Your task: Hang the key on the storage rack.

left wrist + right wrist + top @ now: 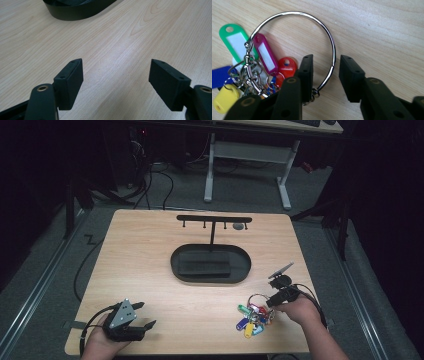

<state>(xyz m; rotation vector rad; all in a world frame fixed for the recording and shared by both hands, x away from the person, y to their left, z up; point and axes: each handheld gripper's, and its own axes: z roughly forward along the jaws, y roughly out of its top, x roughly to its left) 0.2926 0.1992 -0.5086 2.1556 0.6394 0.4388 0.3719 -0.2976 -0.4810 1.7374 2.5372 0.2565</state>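
With jaws straddling the wire of the large metal key ring (pixel 294 15), right gripper (pixel 324 72) part-open, narrow gap, not clamped; ring flat on the table (pixel 150 270). Bunch of coloured key tags (pixel 252 316) strung on the ring, fanned beside the jaws: green, magenta, red, yellow, blue. Right hand (pixel 300 309) at near right edge. Left gripper (pixel 116 80) spread wide over bare wood, near left corner. Black oval tray (pixel 211 264) with hook stand (pixel 214 219) mid-table, well apart from both.
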